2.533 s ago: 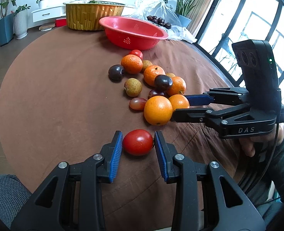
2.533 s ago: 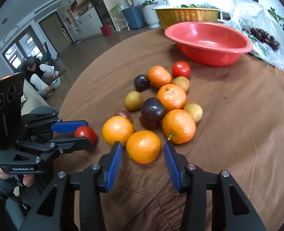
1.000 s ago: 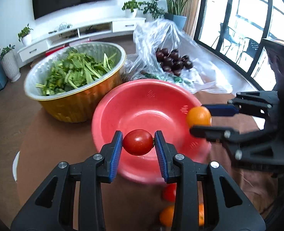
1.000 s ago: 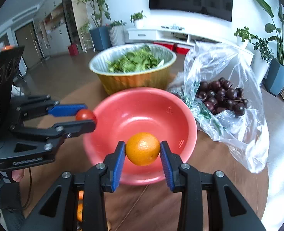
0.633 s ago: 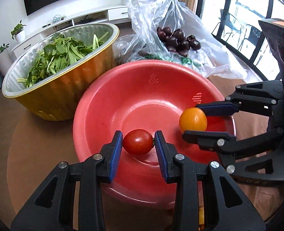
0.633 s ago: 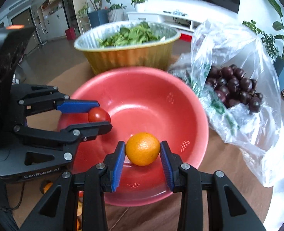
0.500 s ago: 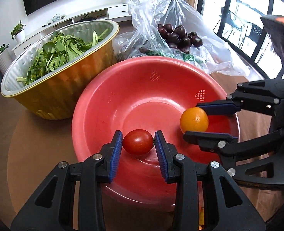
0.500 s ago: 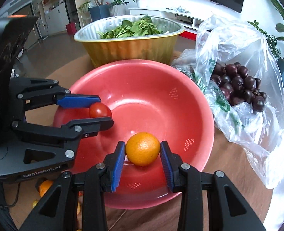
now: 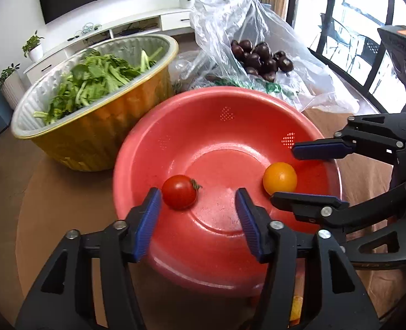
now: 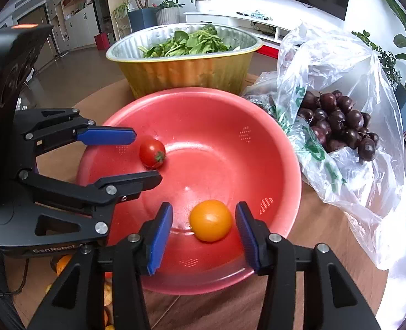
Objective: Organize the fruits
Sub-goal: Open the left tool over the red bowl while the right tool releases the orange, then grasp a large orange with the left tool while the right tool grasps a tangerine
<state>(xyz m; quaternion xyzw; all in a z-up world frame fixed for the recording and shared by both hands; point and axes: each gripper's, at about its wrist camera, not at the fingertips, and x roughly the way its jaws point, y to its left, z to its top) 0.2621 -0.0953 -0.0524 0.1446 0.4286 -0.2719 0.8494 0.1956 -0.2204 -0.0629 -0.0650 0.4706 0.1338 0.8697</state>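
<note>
A red bowl (image 9: pixel 203 115) sits on the brown table; it also shows in the right wrist view (image 10: pixel 203 110). A red tomato (image 9: pixel 179 192) lies inside it between the open jaws of my left gripper (image 9: pixel 197 200), close to the left pad. An orange (image 10: pixel 210 220) lies in the bowl between the open jaws of my right gripper (image 10: pixel 204 222), touching neither pad. In the left wrist view the orange (image 9: pixel 280 178) sits between the right gripper's fingers. The tomato (image 10: pixel 152 153) and left gripper (image 10: pixel 132 156) show in the right wrist view.
A gold foil bowl of green leaves (image 9: pixel 92 82) stands behind the red bowl. A clear plastic bag of dark cherries (image 10: pixel 337 121) lies to its right. More oranges (image 10: pixel 62 265) lie on the table below the bowl's near rim.
Both grippers have opened. The tomato and the orange left the pads and now lie inside the red bowl.
</note>
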